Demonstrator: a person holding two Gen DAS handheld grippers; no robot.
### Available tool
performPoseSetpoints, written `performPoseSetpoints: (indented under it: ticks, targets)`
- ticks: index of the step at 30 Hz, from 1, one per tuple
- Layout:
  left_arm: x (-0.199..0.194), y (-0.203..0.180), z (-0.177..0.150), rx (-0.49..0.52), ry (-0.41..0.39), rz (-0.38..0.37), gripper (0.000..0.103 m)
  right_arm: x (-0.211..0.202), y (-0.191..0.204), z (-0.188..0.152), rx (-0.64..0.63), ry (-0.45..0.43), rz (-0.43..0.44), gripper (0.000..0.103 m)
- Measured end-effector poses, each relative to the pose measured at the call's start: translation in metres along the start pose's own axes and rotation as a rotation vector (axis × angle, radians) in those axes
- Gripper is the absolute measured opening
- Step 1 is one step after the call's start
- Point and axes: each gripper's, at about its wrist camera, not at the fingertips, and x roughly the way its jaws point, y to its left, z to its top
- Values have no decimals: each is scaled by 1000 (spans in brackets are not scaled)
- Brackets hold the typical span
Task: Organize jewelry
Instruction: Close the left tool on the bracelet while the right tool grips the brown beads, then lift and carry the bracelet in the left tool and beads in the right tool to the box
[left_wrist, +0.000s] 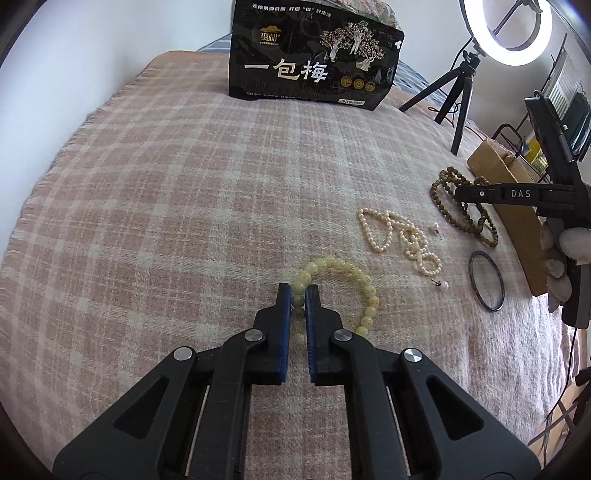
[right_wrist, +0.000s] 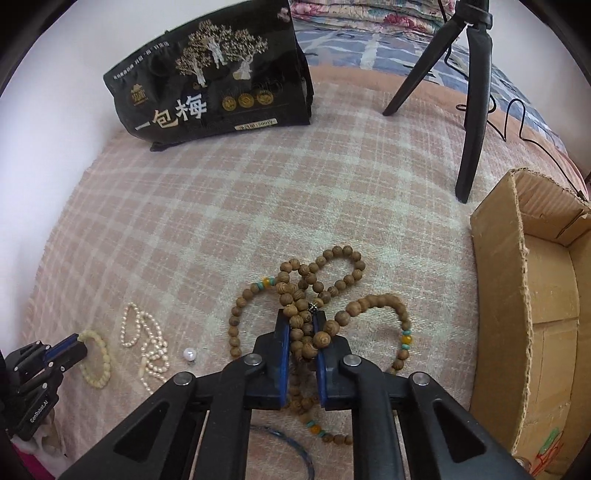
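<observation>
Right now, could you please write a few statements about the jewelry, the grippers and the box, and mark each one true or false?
1. The left gripper is closed around the pale yellow bead bracelet. True.
2. The right gripper is empty and wide open. False: it is clamped on the brown wooden bead strand.
3. The pearl necklace already lies inside the cardboard box. False: it lies on the plaid blanket, between the bracelet and the wooden beads.
4. A black snack bag stands at the far end of the blanket. True.
5. The dark bangle is hanging on the tripod. False: it lies flat on the blanket.
</observation>
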Motion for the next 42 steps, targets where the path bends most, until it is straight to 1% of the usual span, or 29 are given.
performPoseSetpoints:
  ticks: [8, 19, 31, 42]
  targets:
    - [-19, -6, 1, -1, -32, -9, 5, -32, 3, -1, -3, -56, 23, 10]
    - [-52, -24, 3, 29, -75, -13, 5, -86, 12, -7, -40, -136, 22, 9]
    - [-87, -55, 17, 83, -134, -35, 5, -141, 10, -11, -71, -198, -8, 9]
    - [-102, -91, 25, 135, -161, -79, 5, -189, 1, -13, -98, -255, -43, 9]
